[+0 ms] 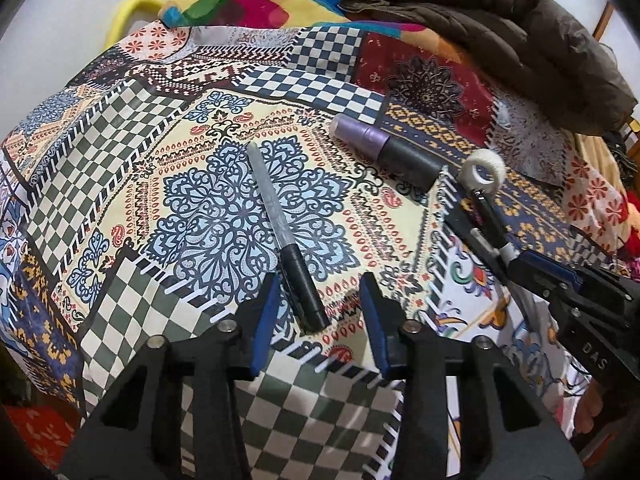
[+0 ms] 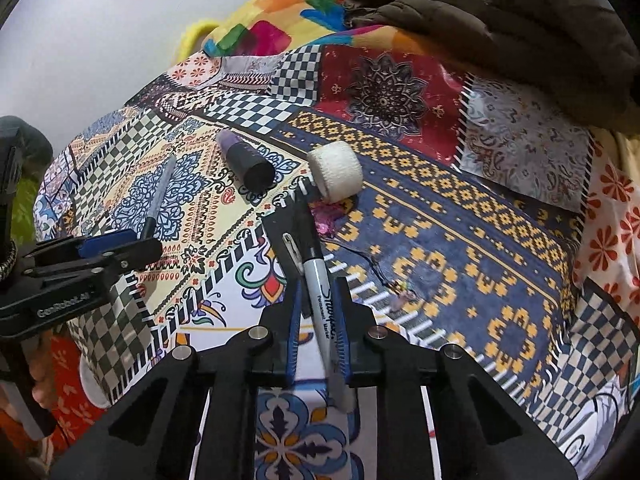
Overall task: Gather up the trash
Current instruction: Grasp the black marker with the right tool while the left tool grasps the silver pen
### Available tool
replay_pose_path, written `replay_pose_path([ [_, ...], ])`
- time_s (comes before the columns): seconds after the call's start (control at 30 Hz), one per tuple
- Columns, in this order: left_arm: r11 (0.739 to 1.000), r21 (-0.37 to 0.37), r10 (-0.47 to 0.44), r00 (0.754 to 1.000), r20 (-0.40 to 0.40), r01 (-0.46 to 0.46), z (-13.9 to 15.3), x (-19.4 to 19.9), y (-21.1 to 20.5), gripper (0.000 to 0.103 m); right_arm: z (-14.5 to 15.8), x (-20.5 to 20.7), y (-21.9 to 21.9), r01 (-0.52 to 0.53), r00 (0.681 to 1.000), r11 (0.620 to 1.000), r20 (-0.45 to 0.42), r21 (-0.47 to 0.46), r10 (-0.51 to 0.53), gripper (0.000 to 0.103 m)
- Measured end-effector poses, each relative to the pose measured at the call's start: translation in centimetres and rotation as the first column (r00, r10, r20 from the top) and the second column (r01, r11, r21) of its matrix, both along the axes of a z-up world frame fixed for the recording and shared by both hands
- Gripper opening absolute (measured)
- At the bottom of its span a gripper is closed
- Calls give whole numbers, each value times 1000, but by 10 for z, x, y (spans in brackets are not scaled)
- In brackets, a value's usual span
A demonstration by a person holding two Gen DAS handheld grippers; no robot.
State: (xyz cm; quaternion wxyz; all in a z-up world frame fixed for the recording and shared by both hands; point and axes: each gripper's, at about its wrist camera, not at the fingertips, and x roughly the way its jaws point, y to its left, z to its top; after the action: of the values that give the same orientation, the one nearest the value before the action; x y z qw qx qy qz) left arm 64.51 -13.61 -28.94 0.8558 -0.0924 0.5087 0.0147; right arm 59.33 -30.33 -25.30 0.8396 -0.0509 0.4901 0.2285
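two markers (image 1: 286,240) (image 2: 320,300), tape roll (image 2: 336,170), purple-black tube (image 1: 386,152).

The light is soft and even, without glare. The patchwork cloth (image 1: 224,184) is sharp in the middle, and only faint shadows lie beside the things on it. Away from it, both views bend strongly and end in dark round corners.

Left claw (image 1: 320,300) low over the bed, jaws spread wide and empty, right claw (image 2: 318,312) to its right, jaws closed tight on a marker (image 2: 320,292), pointing forward.
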Motion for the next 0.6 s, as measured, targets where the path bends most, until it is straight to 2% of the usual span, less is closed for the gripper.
replay_pose_path([
  [0.17, 999, 23, 23, 1000, 17, -23, -2, 4, -1, 35, -4, 0, 5, -14, 1000, 1000, 1, -9, 14, 11],
  [0.23, 999, 37, 33, 999, 21, -34, -3, 5, -1, 30, -3, 0, 5, -14, 1000, 1000, 2, -12, 14, 11],
  [0.3, 998, 56, 27, 999, 28, -29, -4, 7, -1, 20, -3, 0, 7, -16, 1000, 1000, 6, -20, 16, 11],
  [0.4, 998, 63, -2, 999, 32, 0, -5, 10, 1, 13, -3, -5, 14, -40, 998, 996, 37, -77, 43, 11],
  [0.53, 997, 66, -42, 999, 17, 41, -5, 10, 2, 13, -2, -9, 15, -31, 999, 997, 20, -70, 32, 10],
  [0.6, 997, 38, -64, 998, 1, 64, -4, 7, 1, 13, 2, -11, 13, -16, 999, 997, 28, -70, 18, 10],
])
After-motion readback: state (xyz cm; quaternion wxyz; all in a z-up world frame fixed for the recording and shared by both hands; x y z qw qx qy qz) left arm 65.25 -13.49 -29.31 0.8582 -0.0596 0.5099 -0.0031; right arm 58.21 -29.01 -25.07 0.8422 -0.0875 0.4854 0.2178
